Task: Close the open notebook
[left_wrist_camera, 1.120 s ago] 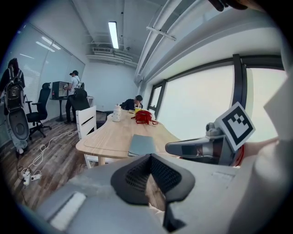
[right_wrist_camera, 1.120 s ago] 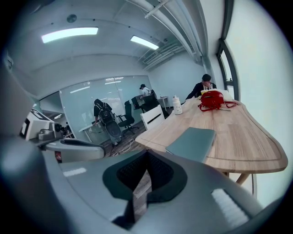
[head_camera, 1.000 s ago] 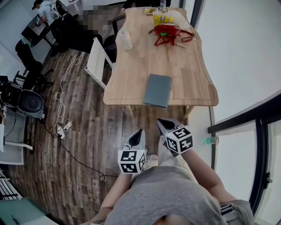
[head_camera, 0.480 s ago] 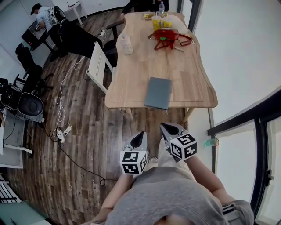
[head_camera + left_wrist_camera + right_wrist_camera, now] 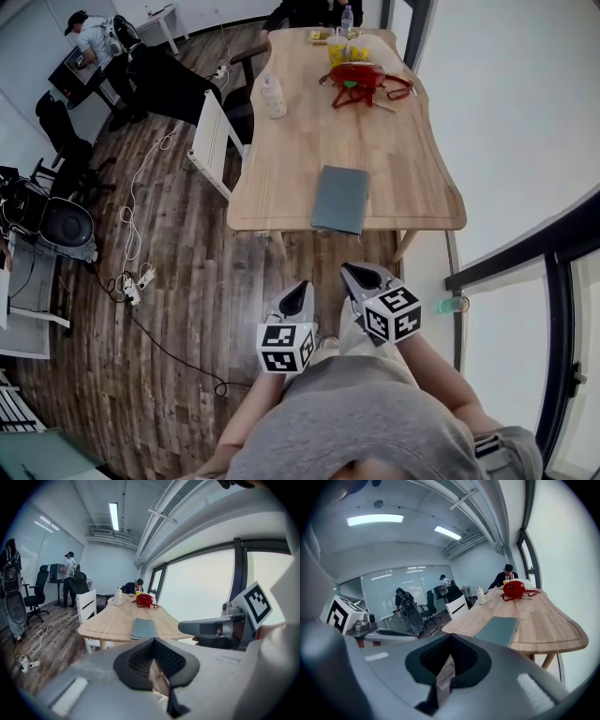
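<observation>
A grey-green notebook point(image 5: 339, 199) lies closed and flat at the near edge of the wooden table point(image 5: 412, 169); it also shows in the left gripper view point(image 5: 143, 628) and the right gripper view point(image 5: 498, 630). Both grippers hang side by side in front of the person's body, well short of the table and above the floor. My left gripper point(image 5: 298, 293) has its jaws together with nothing in them point(image 5: 157, 665). Just to its right, my right gripper point(image 5: 354, 276) is shut and empty as well point(image 5: 446, 670).
A red bag point(image 5: 354, 73), a bottle point(image 5: 272, 94) and yellow items point(image 5: 345, 42) stand at the table's far end. A white chair point(image 5: 211, 141) is at its left side. Cables point(image 5: 131, 272) trail over the wooden floor. People are at the desks far left.
The head view has shifted a little, so table and grippers sit slightly lower in it. The notebook lies closed as before and both grippers stay shut.
</observation>
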Available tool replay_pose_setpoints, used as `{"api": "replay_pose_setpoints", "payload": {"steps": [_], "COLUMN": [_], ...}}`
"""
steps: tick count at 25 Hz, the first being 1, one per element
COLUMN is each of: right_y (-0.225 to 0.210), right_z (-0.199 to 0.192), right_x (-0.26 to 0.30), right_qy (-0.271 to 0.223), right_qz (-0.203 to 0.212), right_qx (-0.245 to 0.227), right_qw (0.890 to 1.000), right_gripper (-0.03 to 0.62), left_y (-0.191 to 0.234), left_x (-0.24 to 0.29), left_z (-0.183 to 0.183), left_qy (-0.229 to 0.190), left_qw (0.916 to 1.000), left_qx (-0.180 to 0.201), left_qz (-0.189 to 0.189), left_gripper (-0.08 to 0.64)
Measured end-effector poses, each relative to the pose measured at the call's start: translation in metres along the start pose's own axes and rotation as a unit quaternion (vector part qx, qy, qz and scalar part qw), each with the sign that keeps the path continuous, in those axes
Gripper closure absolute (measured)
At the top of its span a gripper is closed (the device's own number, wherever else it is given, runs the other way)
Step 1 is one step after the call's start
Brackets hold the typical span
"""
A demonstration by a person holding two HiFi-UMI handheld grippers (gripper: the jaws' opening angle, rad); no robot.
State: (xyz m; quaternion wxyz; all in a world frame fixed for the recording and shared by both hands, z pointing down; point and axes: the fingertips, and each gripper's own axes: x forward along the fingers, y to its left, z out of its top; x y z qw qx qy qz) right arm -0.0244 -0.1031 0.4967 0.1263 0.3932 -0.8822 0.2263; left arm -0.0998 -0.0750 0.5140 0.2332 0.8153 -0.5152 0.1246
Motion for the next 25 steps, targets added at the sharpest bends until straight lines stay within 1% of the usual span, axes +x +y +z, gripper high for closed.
{"api": "replay_pose_setpoints", "payload": {"steps": [3, 6, 25], "right_y": [0.001, 0.000, 0.003], "right_z": [0.002, 0.003, 0.012], "right_x": [0.000, 0.000, -0.005], "right_qy": [-0.006, -0.007, -0.022], "right_qz": [-0.001, -0.004, 0.007], "right_qx": [-0.007, -0.001, -0.001], "right_qw": [1.000, 1.000, 1.000], "right_gripper": [0.592, 0.592, 0.592], "left_y": [0.001, 0.001, -0.004], "left_x": [0.000, -0.001, 0.000], "left_z": [-0.001, 0.001, 0.003], "left_qy": [0.000, 0.000, -0.003], "left_qw": [1.0000, 1.0000, 1.0000], "left_qx": [0.000, 0.000, 0.001], "left_qz": [0.001, 0.001, 0.002], "left_gripper": [0.555, 0.555, 0.555]}}
